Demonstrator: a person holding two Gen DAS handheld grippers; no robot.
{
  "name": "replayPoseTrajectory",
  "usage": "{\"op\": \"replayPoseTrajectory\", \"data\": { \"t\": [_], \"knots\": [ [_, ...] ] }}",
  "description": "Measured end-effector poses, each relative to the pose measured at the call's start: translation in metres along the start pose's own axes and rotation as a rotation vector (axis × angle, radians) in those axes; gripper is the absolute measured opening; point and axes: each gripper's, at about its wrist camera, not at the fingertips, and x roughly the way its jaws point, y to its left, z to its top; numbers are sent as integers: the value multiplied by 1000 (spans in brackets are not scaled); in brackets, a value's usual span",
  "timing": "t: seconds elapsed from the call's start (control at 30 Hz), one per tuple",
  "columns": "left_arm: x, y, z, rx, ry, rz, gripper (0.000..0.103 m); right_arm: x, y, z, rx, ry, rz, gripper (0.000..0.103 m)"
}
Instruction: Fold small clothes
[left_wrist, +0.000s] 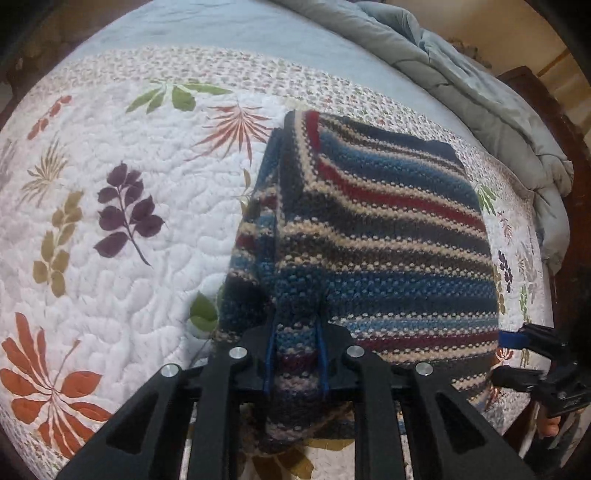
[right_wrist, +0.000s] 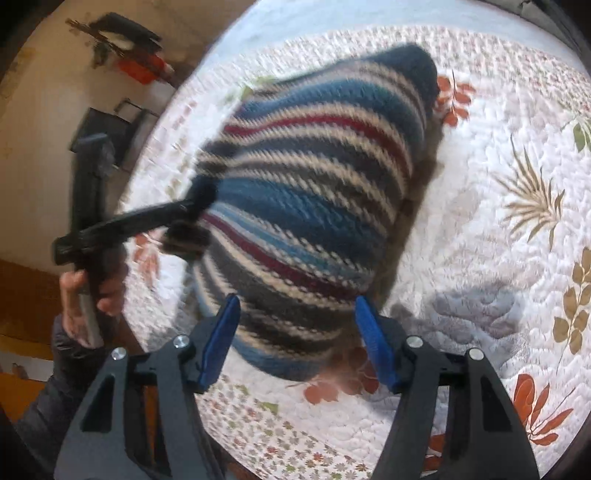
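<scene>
A striped knitted sweater (left_wrist: 388, 229), in blue, red, cream and dark bands, lies partly folded on the quilted leaf-print bedspread (left_wrist: 129, 184). My left gripper (left_wrist: 295, 354) is shut on a bunched fold at the sweater's near edge, the knit squeezed between its fingers. The right gripper's tip (left_wrist: 532, 350) shows at the sweater's right edge. In the blurred right wrist view, my right gripper (right_wrist: 299, 339) stands open. Its blue pads (right_wrist: 221, 339) sit on either side of the sweater's (right_wrist: 306, 206) near end without pressing it. The left gripper (right_wrist: 192, 218) holds the sweater's left edge, carried by a hand (right_wrist: 85, 295).
A grey duvet (left_wrist: 480, 92) is heaped along the far right of the bed, beside a dark wooden frame (left_wrist: 569, 221). The bed's edge curves past on the left of the right wrist view, with a red item (right_wrist: 140, 70) and dark furniture (right_wrist: 110, 129) on the floor beyond.
</scene>
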Motion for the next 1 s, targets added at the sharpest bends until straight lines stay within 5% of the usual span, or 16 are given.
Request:
{"op": "replayPoseTrajectory", "data": {
  "t": [0.33,0.67,1.0],
  "knots": [
    [-20,-21,0,67,-36,97,24,33,-17,-9,65,57,-16,66],
    [-49,-60,18,98,-112,20,25,-1,-11,-5,85,-8,57,74],
    [13,-65,16,133,35,-19,27,26,-21,-3,89,39,77,74]
  ]
}}
